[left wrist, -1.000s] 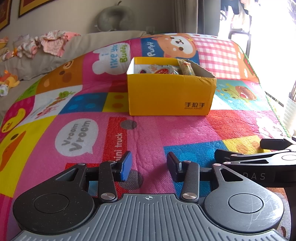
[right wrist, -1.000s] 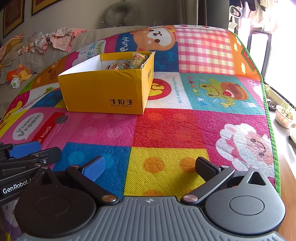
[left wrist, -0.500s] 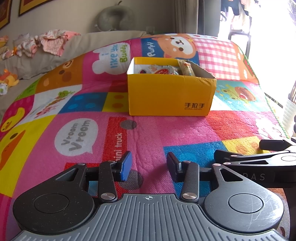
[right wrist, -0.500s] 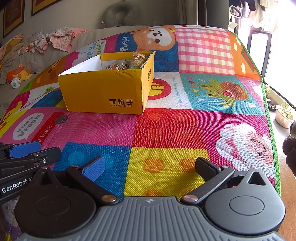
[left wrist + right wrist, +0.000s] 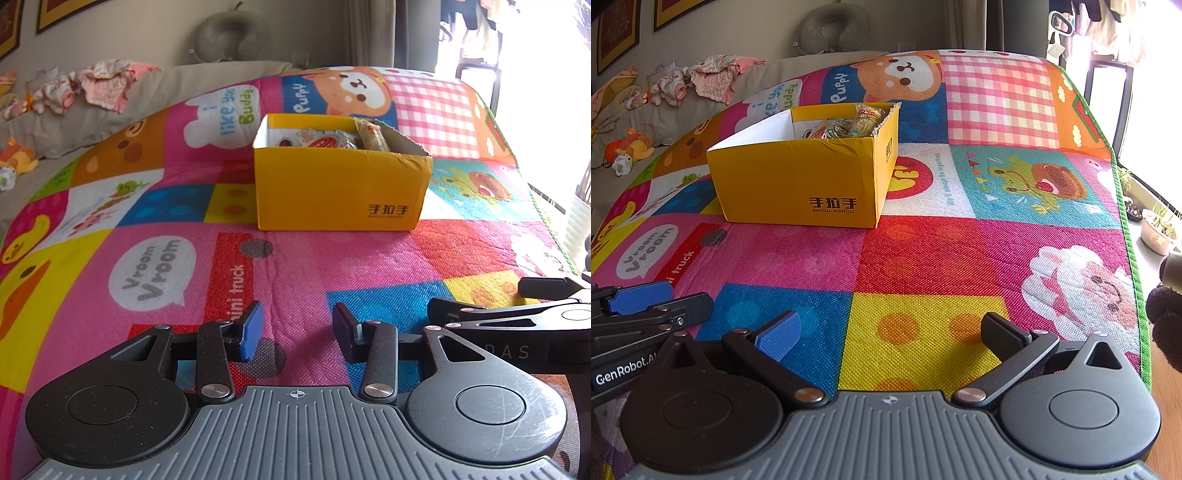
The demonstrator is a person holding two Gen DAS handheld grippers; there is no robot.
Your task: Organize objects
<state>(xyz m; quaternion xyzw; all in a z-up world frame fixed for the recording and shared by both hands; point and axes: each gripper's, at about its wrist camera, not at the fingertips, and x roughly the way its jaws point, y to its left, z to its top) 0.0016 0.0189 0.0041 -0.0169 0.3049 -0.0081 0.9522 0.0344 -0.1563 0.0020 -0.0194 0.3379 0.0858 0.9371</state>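
Yellow cardboard box (image 5: 341, 188) (image 5: 801, 182), open-topped, sitting flat on colourful play mat (image 5: 303, 266) (image 5: 923, 251), well ahead of both pairs of fingers. Snack packets (image 5: 325, 141) (image 5: 849, 125) bunched against far right corner inside; near left part of interior showing bare white wall. Upright packet (image 5: 371, 134) leaning at torn right rim. Wide bare mat on every side of box: pink and red patches in front, checked patch behind, frog patch to right. Green-bordered mat edge (image 5: 1132, 236) running down right side, with a drop to wooden floor (image 5: 1165, 424) just beyond; potted plants (image 5: 1158, 229) past that edge, by bright window. Grey sofa (image 5: 155, 92) along far left edge of mat, strewn with clothes (image 5: 99, 85) and a plush toy (image 5: 631, 146); neck pillow (image 5: 833, 24) against wall behind.

Left gripper (image 5: 297, 332) low over mat, fingers moderately parted, blue pad (image 5: 251, 332) facing black one, nothing between. Box straight ahead and slightly right of that gap, far off. Right gripper (image 5: 890, 334) just beside, fingers (image 5: 777, 338) spread wide, empty, over blue and yellow squares; box ahead and to left, far off. Each gripper's tips visible at the inner margin of the other's view, close but not touching.
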